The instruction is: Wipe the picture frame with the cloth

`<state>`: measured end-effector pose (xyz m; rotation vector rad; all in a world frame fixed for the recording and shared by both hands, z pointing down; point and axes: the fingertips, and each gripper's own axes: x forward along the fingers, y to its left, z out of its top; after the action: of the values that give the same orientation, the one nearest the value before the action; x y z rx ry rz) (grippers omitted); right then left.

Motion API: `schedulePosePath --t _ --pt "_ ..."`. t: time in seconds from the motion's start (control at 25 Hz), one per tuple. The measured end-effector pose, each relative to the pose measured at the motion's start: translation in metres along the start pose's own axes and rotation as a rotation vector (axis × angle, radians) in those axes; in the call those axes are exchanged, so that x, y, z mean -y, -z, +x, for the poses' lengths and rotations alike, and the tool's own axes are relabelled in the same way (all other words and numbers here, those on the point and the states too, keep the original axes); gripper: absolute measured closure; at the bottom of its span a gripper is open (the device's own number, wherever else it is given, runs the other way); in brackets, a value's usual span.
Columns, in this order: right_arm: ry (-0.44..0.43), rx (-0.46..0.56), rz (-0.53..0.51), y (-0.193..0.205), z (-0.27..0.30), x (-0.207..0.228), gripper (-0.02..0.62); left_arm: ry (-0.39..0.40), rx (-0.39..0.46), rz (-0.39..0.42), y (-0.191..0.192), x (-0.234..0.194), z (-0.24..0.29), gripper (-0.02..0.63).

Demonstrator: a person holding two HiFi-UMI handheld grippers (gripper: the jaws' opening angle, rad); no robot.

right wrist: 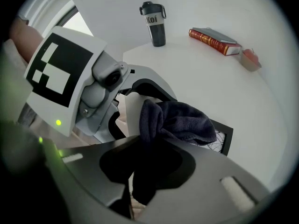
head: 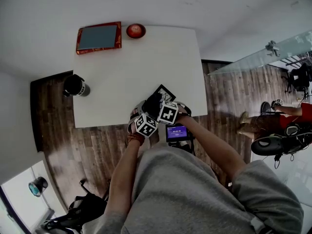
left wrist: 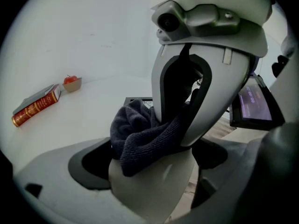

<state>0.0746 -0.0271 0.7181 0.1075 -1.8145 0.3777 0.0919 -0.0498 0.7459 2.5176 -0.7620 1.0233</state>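
at 9 o'clock of the white table [head: 146, 62] stood a dark tumbler [head: 75, 86], right at the left edge. a red book [head: 98, 37] lay at the 11 o'clock corner with a red fruit [head: 136, 30] just beside it, both well apart from our work.

our left gripper [left wrist: 145, 164] showed no gap between its jaws, and a fold of the dark cloth [head: 152, 103] seemed nipped at their tip. the cloth hung bunched between both tools at 6 o'clock of the table, over the near edge. under it, at its 1 o'clock, the picture frame [head: 164, 90] lay flat with one black corner showing, close to that edge. our right gripper [right wrist: 142, 171] was closed on the cloth, which ran down into its jaws. a small lit screen [head: 178, 132] sat just off the table at 5 o'clock.

we judged that the cloth was being settled in the grip, and no wiping was under way. next we needed one tool to carry the cloth and the other to let go and steady the frame, then lower the wad flat on the glass.

the frame sat near the drop, so strokes toward 6 o'clock could push it off; toward 12 o'clock the table offered broad bare room
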Motion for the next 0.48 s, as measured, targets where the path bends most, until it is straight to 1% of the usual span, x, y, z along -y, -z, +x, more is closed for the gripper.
schedulePosePath --t 0.48 --pt "-0.001 0.040 -0.062 -0.0030 -0.0046 -0.0079 0.512 -0.002 -0.001 0.013 0.0007 0.0019 0.0000 0.072"
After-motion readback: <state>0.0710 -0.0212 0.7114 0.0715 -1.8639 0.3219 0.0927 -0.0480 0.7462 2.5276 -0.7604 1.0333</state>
